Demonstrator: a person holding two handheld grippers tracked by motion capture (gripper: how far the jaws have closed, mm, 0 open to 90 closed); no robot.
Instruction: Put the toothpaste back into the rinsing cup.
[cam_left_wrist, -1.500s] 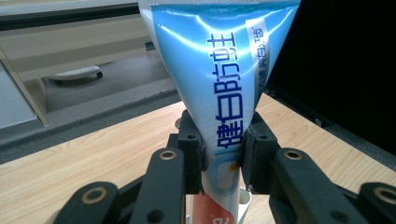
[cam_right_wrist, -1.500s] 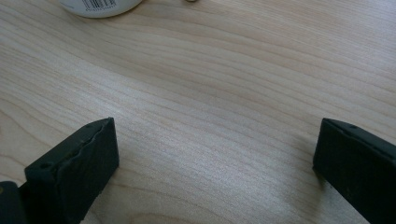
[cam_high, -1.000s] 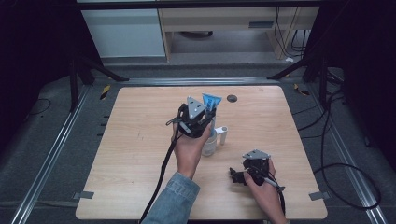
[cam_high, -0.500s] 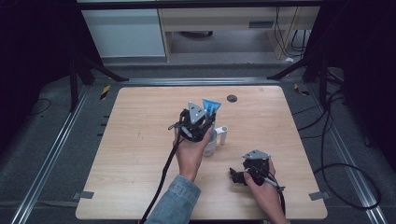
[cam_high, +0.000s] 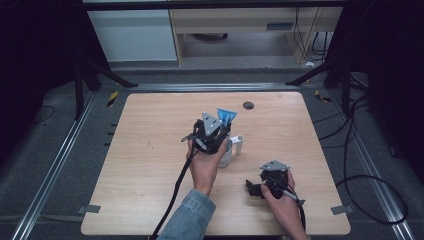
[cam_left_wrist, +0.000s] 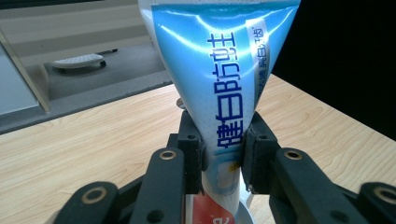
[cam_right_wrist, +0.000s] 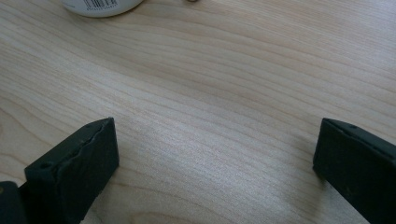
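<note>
The left gripper (cam_left_wrist: 219, 163) pinches a blue toothpaste tube (cam_left_wrist: 224, 79) low on its body, pads squeezing both sides so the tube stands crimp-end up above the wooden table (cam_high: 150, 150), near a white cup (cam_high: 226, 154). The right gripper (cam_right_wrist: 215, 158) rests idle, jaws spread wide and empty, keeping clear.

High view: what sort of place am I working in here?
Most likely a lab recording station, not a home. A bare wooden table stands on grey floor between metal rails, dark stands and loose cables surround it, and plain cabinets sit behind.
</note>
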